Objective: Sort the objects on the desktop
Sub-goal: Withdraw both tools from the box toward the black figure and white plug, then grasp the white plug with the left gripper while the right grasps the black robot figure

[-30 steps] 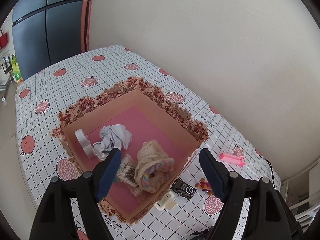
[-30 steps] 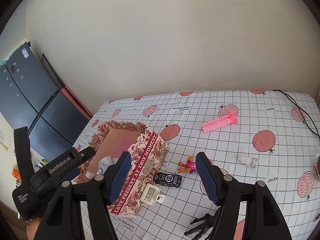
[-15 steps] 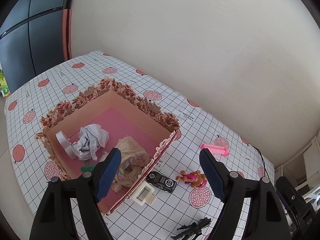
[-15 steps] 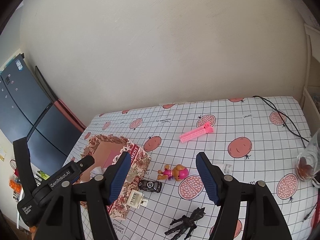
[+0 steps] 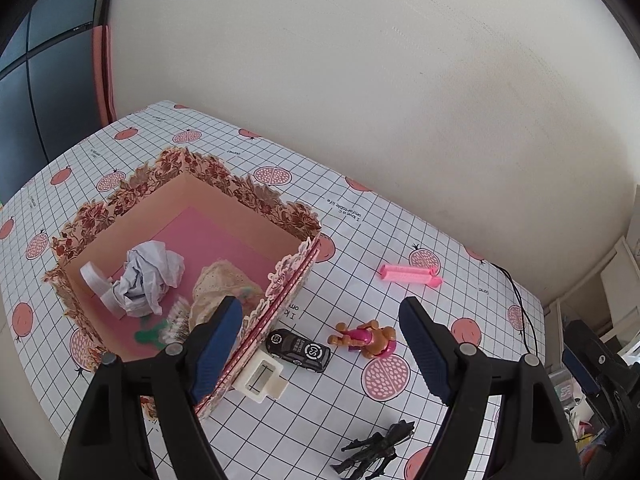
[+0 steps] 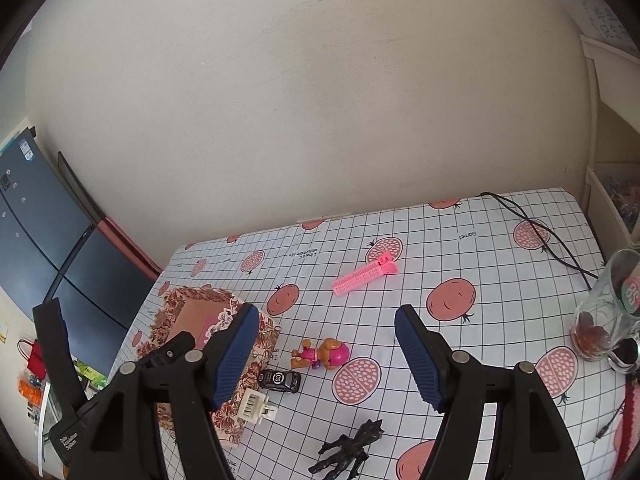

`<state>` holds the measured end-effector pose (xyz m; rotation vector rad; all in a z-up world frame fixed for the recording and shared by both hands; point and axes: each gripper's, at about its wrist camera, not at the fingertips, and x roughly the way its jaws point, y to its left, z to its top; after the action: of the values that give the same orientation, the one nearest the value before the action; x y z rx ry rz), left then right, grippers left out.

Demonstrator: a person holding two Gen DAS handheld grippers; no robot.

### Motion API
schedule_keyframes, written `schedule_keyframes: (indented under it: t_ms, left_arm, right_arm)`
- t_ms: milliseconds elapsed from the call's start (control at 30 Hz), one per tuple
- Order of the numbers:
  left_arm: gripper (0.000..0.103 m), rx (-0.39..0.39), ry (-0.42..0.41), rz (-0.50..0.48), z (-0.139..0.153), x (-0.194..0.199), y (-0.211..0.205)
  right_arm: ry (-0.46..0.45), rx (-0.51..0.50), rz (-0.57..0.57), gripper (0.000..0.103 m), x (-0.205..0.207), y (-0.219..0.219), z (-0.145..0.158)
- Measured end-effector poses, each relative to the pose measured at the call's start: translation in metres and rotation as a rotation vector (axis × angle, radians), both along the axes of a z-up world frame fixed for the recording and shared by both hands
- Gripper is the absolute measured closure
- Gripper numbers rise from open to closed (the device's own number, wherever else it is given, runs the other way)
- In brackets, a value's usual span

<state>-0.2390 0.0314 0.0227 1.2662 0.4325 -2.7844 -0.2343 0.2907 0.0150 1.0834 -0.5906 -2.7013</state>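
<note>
Both the left tongs (image 5: 320, 344) and the right tongs (image 6: 326, 354), whose jaws are opening, stand apart and empty just above the toy puppy (image 6: 322, 354) on the bench (image 6: 460, 264), which looks light, hard and slippery, best pinched across its pink torso.

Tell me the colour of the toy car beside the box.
Black, with white round markings on the toy car; clearest in the left wrist view.

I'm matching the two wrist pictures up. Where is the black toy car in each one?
Left wrist: toy car at lower centre, just right of the box.
Right wrist: toy car lower left of centre.
Shared landmark: the pink toy dog beside it.
</note>
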Motion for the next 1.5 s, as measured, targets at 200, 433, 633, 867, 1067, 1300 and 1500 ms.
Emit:
schedule_keyframes:
  t_ms: [200,433,633,867,1067,1300,1500]
  left_arm:
    - [0.022,-0.003,-0.053,-0.052,-0.016,-0.004,0.014]
    - [0.022,-0.005,-0.154,-0.083,-0.041,-0.010,0.020]
    - [0.022,0.004,-0.215,-0.106,-0.059,-0.013,0.024]
    - [0.022,-0.027,-0.314,-0.111,-0.088,-0.015,0.027]
    - [0.022,-0.042,-0.363,-0.109,-0.103,-0.014,0.028]
    - [0.022,-0.042,-0.403,-0.091,-0.115,-0.014,0.025]
    - [0.022,-0.038,-0.427,-0.076,-0.121,-0.014,0.020]
  right_arm:
    - [-0.066,0.035,-0.015,0.029,-0.006,0.005,-0.015]
    - [-0.221,0.090,-0.050,0.029,-0.017,0.008,-0.046]
    - [-0.298,0.081,-0.069,0.029,-0.019,0.010,-0.066]
    - [-0.405,0.118,-0.023,0.029,-0.020,-0.003,-0.093]
    - [-0.480,0.148,0.032,0.029,-0.018,-0.020,-0.120]
    - [-0.562,0.128,0.060,0.030,-0.013,-0.033,-0.151]
    - [-0.571,0.139,0.109,0.034,-0.010,-0.049,-0.156]
